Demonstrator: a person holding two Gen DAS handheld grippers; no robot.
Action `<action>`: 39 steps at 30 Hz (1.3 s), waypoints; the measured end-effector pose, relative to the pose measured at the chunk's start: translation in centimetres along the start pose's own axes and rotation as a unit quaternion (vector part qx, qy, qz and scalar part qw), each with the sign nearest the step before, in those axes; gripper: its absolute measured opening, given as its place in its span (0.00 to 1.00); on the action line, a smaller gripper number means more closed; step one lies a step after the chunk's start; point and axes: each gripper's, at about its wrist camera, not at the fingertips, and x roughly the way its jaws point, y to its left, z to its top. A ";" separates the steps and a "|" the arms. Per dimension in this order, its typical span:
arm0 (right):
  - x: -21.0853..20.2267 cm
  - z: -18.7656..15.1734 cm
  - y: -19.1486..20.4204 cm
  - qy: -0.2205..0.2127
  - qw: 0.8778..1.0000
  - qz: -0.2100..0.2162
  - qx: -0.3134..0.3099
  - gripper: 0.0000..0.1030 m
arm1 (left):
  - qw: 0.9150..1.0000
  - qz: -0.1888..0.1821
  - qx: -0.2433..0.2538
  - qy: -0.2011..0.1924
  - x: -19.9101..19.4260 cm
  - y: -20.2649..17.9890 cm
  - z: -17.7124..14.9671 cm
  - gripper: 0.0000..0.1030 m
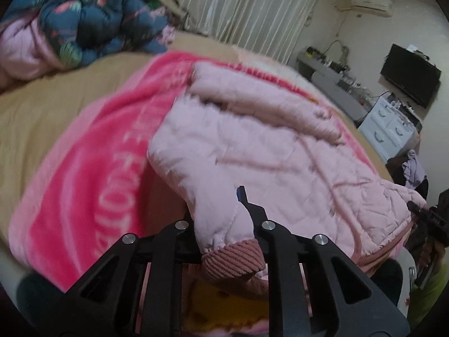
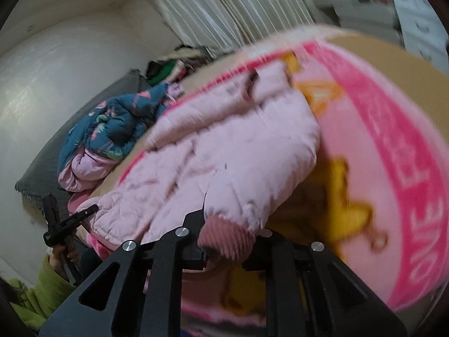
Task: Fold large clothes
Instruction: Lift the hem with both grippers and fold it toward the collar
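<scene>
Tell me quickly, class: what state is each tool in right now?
Left tool: shut on a ribbed cuff of the pink jacket.
Right tool: shut on the jacket's other cuff.

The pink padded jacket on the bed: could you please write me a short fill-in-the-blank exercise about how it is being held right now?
1. Each gripper is shut on a ribbed ____ of the pink padded jacket.
2. The jacket lies on a bright pink ____ with white lettering.
3. Behind the jacket, a crumpled dark ____ floral quilt sits on the bed.
4. The left gripper and the right gripper hold ____ cuffs.

Missing words: cuff; blanket; blue; different
</scene>
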 end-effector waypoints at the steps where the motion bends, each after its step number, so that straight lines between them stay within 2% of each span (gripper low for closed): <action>1: 0.0 1.1 0.7 -0.009 1.000 0.001 -0.009 0.14 | 1.000 -0.002 0.001 -0.006 -0.1 -0.2 0.6 0.09; 8: 0.4 5.9 1.9 -0.039 0.999 -0.001 -0.028 0.13 | 0.999 -0.018 0.005 -0.048 -0.7 -1.9 5.2 0.09; 17: 1.1 11.6 2.6 -0.062 0.997 -0.014 -0.052 0.13 | 0.996 -0.017 0.027 -0.080 -0.3 -4.1 11.4 0.09; 30: 3.8 18.1 1.3 -0.092 0.995 -0.028 -0.039 0.13 | 0.994 0.009 0.042 -0.096 2.4 -5.5 17.3 0.09; 39: 6.4 21.8 0.0 -0.095 0.994 -0.041 -0.028 0.13 | 0.994 0.039 0.048 -0.094 5.5 -5.6 21.0 0.09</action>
